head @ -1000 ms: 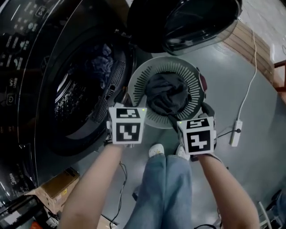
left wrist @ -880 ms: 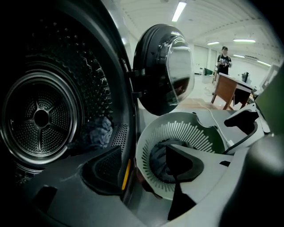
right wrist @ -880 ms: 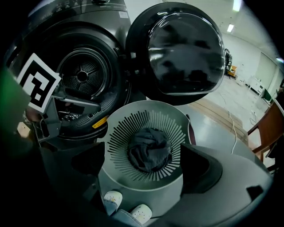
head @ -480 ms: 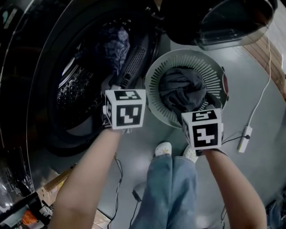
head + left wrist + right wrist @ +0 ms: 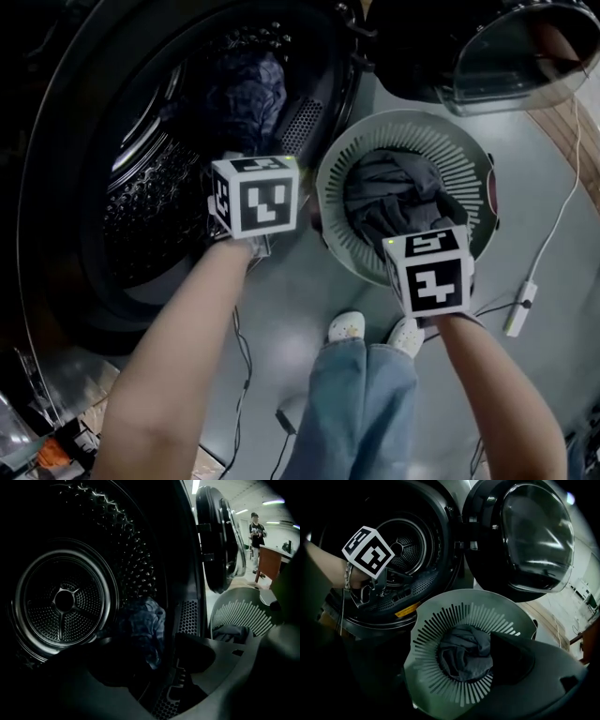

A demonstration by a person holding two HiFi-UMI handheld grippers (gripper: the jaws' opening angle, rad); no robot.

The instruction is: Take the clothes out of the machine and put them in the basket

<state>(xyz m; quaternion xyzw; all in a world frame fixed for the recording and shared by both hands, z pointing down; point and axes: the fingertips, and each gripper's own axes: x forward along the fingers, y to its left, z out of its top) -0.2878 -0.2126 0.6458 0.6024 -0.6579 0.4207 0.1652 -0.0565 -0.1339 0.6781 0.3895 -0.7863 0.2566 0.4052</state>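
1. The right gripper (image 5: 445, 646) hangs over the basket (image 5: 330, 187) with its jaws apart and empty. Grey clothes (image 5: 394, 192) already lie in the basket.
2. The left gripper (image 5: 136, 641) is left of the basket, at the mouth of the drum (image 5: 150, 216). Its jaws are apart with nothing between them.
3. Farther in, a blue garment (image 5: 248, 89) lies toward the drum's right side, not yet gripped.
4. The step looks like a reach for the next piece. The left gripper needs to go deeper, close on the blue garment, then carry it right to the basket.
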